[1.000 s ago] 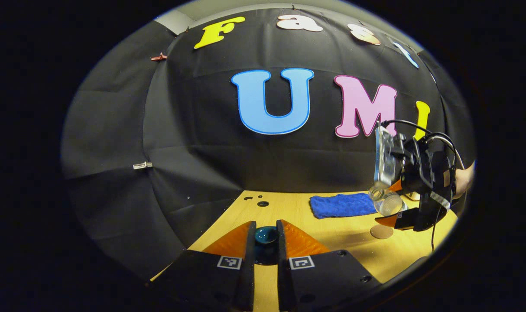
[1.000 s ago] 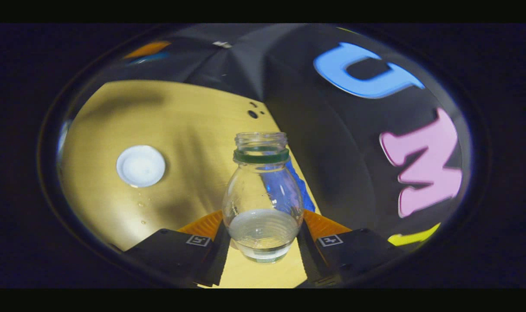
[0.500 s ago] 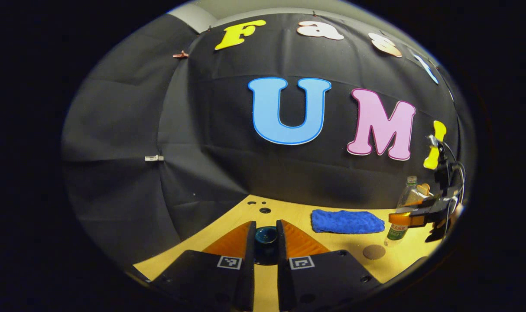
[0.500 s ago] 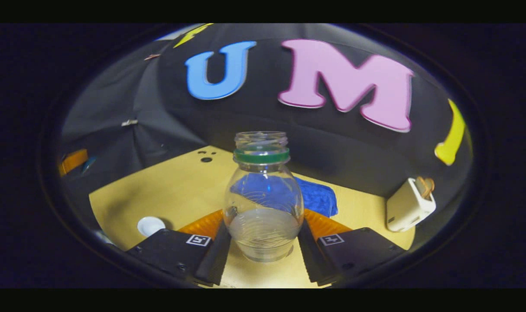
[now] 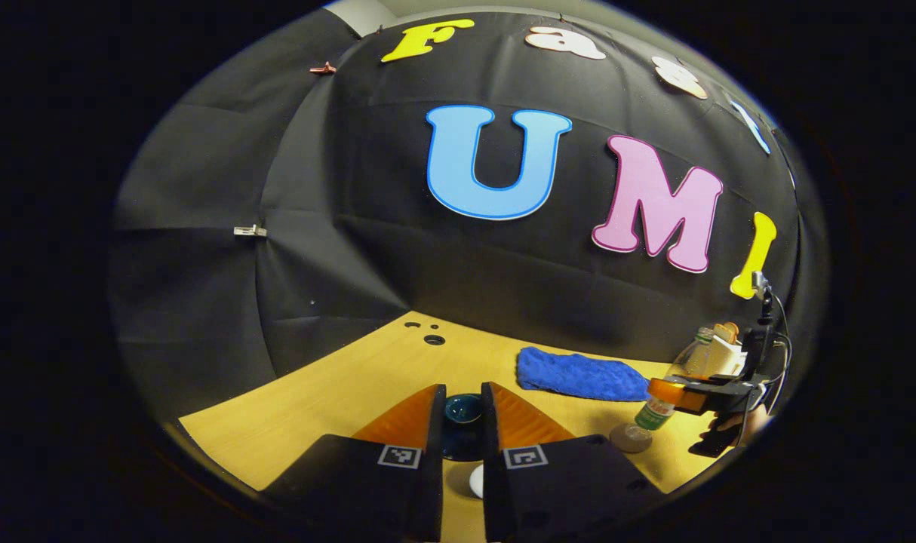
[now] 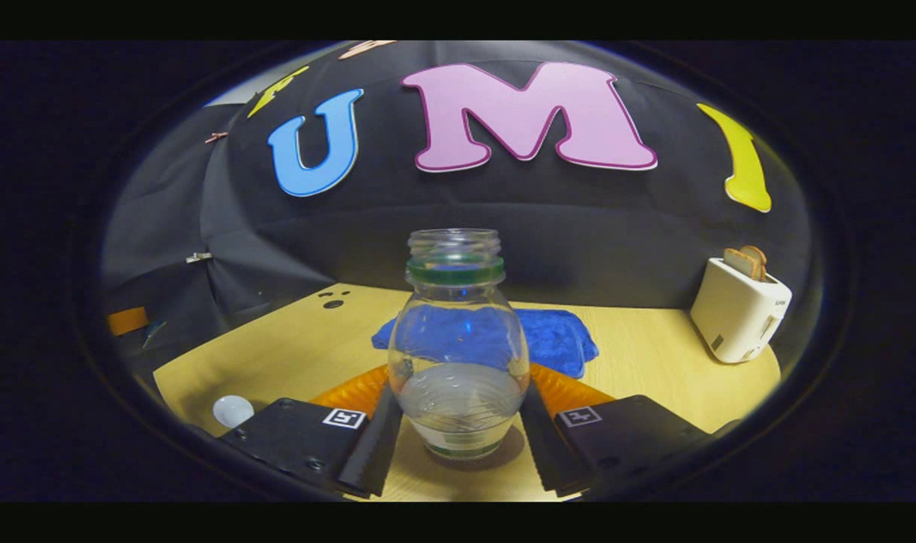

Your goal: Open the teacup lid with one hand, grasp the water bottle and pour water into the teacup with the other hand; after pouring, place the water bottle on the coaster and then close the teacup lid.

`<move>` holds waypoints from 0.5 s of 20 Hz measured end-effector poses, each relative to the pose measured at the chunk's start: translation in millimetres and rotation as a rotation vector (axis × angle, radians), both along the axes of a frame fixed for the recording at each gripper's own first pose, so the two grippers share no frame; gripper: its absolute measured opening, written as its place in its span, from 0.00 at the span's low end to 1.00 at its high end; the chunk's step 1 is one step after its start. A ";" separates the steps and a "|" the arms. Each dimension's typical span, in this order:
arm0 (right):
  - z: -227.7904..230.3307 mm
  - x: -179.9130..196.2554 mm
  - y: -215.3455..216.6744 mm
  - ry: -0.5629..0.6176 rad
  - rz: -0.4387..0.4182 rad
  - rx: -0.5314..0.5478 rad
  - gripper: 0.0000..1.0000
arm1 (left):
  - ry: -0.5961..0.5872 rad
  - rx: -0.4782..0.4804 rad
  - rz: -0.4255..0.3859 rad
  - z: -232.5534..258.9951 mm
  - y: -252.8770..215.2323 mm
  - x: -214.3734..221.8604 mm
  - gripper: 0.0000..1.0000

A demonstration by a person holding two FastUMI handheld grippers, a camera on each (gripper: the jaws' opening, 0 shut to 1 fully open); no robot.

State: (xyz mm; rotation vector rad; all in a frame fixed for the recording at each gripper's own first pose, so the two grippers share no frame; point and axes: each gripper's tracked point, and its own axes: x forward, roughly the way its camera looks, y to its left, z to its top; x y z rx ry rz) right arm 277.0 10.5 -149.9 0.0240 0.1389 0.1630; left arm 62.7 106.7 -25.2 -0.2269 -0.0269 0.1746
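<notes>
My right hand-held gripper (image 6: 458,434) pinches the water bottle (image 6: 458,354) by its lower body, one finger pressed on each side. The bottle stands upright, uncapped, with a green ring under its neck and a little water in the bottom. In the left gripper view that same bottle (image 5: 658,403) stands over the round coaster (image 5: 630,437); whether its base touches the coaster I cannot tell.

My left hand-held gripper (image 5: 462,441) is nearly pressed together, its fingers pinching the dark teal teacup lid (image 5: 462,411) between them, above the counter (image 5: 337,392). Just below the lid, between the finger bases, a small white patch shows, which may be the teacup (image 5: 476,480). In the right gripper view, the white teacup (image 6: 233,410) sits low on the left, near the counter's edge.

Beyond the bottle, a blue cloth (image 6: 556,335) lies flat. A white toaster (image 6: 739,309) holding toast stands at the far right.
</notes>
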 end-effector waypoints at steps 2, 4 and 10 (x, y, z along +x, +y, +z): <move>-4.7 6.8 7.0 -0.010 0.007 -0.007 0.77 | 0.004 0.019 -0.010 -5.3 -4.8 3.7 0.25; -10.5 12.4 5.9 -0.020 -0.011 -0.046 0.78 | 0.011 0.041 -0.020 -9.3 -7.5 5.6 0.25; -22.1 13.1 1.9 0.014 -0.011 -0.054 0.81 | 0.011 0.070 -0.020 -11.4 -6.0 8.2 0.25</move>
